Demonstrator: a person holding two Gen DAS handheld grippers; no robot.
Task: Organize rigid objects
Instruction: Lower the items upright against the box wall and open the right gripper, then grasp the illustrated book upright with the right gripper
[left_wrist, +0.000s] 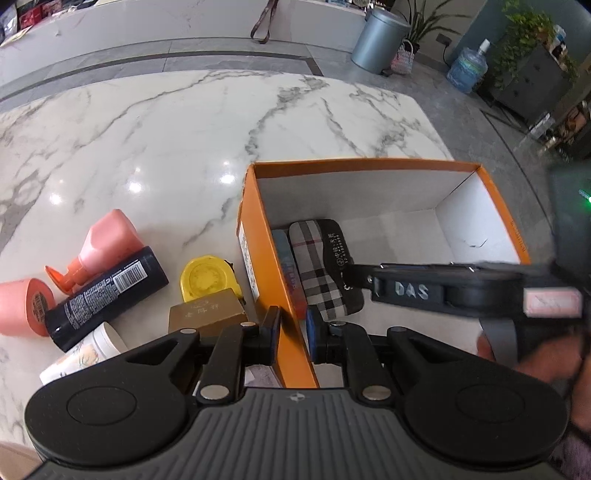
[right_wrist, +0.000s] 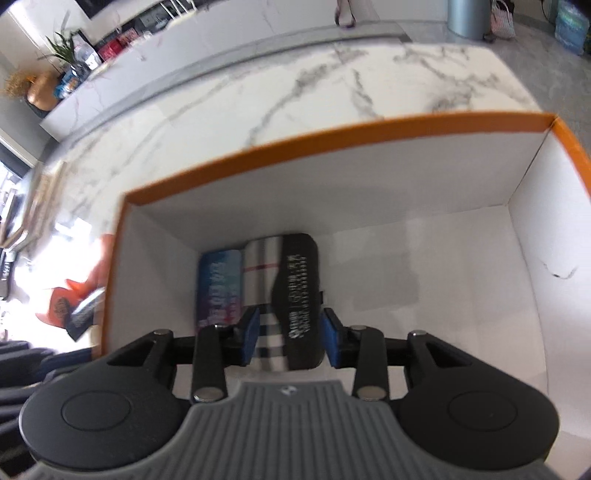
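An open orange box with white inner walls stands on the marble table. Inside, against its left wall, lie a flat blue packet and a plaid-and-black case. My left gripper is shut on the box's near left wall. In the right wrist view my right gripper stands open just above the case, blue pads either side of it and not pressing; the blue packet lies to its left. The right gripper reaches in from the right.
Left of the box lie a pink spray bottle, a black bottle, a yellow tape measure, a gold box, a pink roll and a white jar. A grey bin stands on the floor beyond.
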